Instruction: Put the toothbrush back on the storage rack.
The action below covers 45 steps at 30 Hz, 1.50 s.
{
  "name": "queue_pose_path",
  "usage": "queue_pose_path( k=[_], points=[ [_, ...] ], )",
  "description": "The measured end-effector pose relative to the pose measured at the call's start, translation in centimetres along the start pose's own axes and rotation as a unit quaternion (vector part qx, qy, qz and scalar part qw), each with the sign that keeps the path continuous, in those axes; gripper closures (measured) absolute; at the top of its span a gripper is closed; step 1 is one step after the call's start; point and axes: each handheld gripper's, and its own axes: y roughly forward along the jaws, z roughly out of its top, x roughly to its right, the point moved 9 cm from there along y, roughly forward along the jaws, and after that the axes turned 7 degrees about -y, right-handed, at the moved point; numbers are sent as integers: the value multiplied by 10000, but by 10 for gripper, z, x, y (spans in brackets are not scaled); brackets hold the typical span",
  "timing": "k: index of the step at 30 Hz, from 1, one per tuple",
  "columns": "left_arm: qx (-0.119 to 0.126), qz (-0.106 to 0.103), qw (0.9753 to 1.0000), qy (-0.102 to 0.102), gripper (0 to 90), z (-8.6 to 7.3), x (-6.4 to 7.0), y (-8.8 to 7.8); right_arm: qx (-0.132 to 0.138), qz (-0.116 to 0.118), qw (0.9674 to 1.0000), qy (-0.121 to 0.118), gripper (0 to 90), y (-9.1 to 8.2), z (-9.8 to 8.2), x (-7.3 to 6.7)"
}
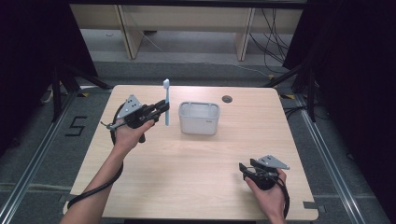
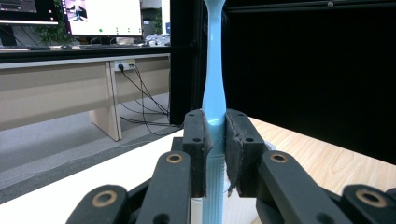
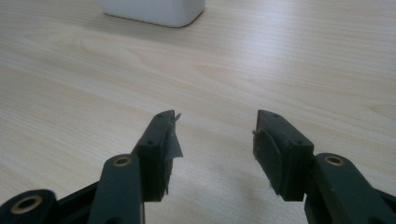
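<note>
A light blue toothbrush [image 1: 166,101] stands upright above the table, brush head up, with my left gripper [image 1: 161,110] shut on its handle. In the left gripper view the two black pads [image 2: 198,149] clamp the ribbed blue handle [image 2: 215,154] from both sides. The brush hangs just left of a white rectangular tub [image 1: 199,117] at the table's middle back. My right gripper [image 1: 243,168] rests low near the front right of the table; its jaws stand open over bare wood [image 3: 215,135] with nothing between them. The tub's corner [image 3: 154,11] shows at the top of the right gripper view.
The light wooden table [image 1: 196,172] has a round cable hole [image 1: 227,99] behind the tub. Dark curtains flank the table, and desk legs with cables stand on the floor beyond its far edge. Monitors [image 2: 102,16] sit on a desk in the background.
</note>
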Motion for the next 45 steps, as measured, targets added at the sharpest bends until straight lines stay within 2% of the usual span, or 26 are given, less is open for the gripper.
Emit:
queue_pose_path(
  k=[22, 28, 29, 31, 34, 45],
  points=[
    [239, -62, 9997, -73, 785, 16, 3, 22, -35, 3, 10000, 7, 491, -1, -1, 0],
    [258, -59, 9996, -59, 785, 16, 4, 26, -45, -42, 10000, 11, 491, -2, 0, 2],
    [271, -64, 9996, -83, 785, 16, 4, 27, -65, 31, 10000, 68, 491, -1, -1, 0],
    [275, -64, 9996, -80, 786, 16, 4, 28, -41, -65, 10000, -20, 491, -2, 0, 2],
    [303, -49, 9995, -84, 785, 16, 4, 30, -27, 9, 10000, 22, 491, -1, 0, 0],
    [402, -76, 9991, -96, 785, 20, 5, 39, -20, 10, 10000, 10, 492, -1, 0, 0]
  ],
)
